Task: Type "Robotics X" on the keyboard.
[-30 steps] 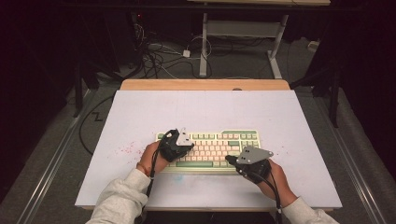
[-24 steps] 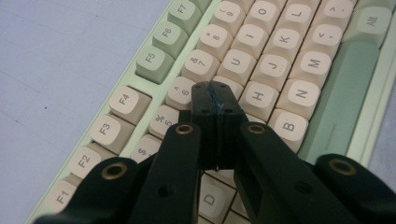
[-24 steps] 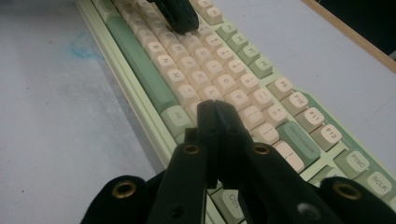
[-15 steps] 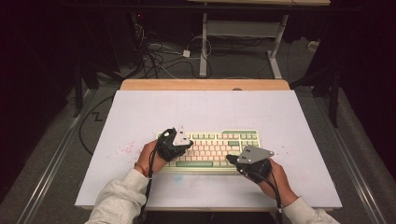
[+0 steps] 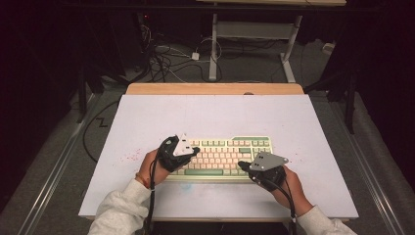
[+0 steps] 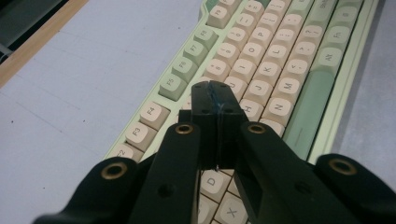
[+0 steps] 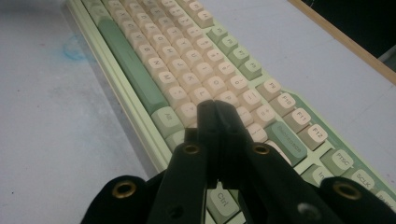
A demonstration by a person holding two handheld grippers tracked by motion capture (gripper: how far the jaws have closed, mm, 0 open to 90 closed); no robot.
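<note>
While both your left tongs (image 6: 217, 100) and right tongs (image 7: 215, 112) are pinched shut on nothing over the keyboard (image 5: 220, 155) at the counter's (image 5: 215, 112) 6 o'clock, their wide tips could hit two keys together.

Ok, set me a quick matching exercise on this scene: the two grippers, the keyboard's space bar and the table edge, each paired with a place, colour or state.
Things:
1. left gripper
2. right gripper
3. space bar
4. far edge of the table

Descriptions:
A. bare wood strip
B. green, long key
C. jaws shut, over the keyboard's left end
D. jaws shut, near the Alt and Ctrl keys at the keyboard's right part

Pairs: 1-C, 2-D, 3-B, 4-A
</note>
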